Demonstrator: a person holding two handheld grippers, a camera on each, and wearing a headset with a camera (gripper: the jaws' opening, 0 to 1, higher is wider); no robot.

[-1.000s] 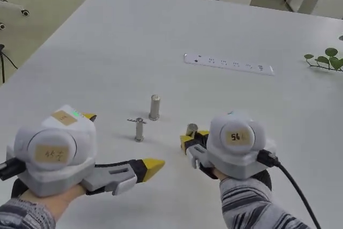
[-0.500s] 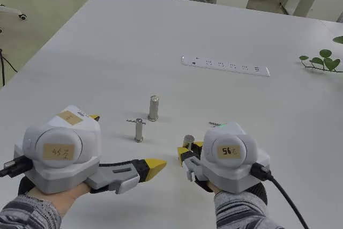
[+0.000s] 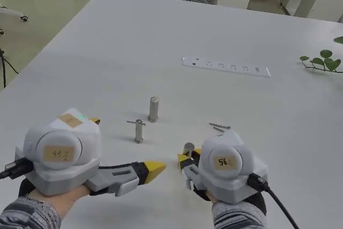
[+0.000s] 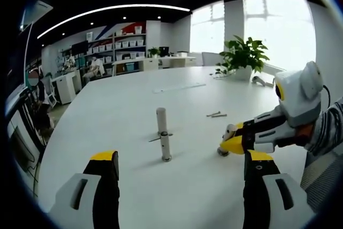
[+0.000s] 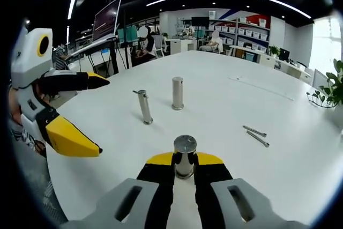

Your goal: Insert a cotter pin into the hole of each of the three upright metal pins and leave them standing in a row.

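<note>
The right claw (image 5: 184,160), clamped on a metal pin (image 5: 184,148), had pulled it nearer, baring two cotter pins (image 3: 218,127) awaiting insertion; the left claw (image 4: 182,156) gaped empty.

The left tongs (image 4: 182,156) and right tongs (image 5: 185,160) are light grey with black jaws tipped yellow. Between the right tongs' jaws is a silver metal pin (image 5: 184,151); ahead of them the desk (image 3: 134,41) is white.

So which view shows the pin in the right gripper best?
The right gripper view: the pin stands clear between the jaws. In the head view the right gripper hides its shaft; in the left gripper view its fingertips cover most.
</note>
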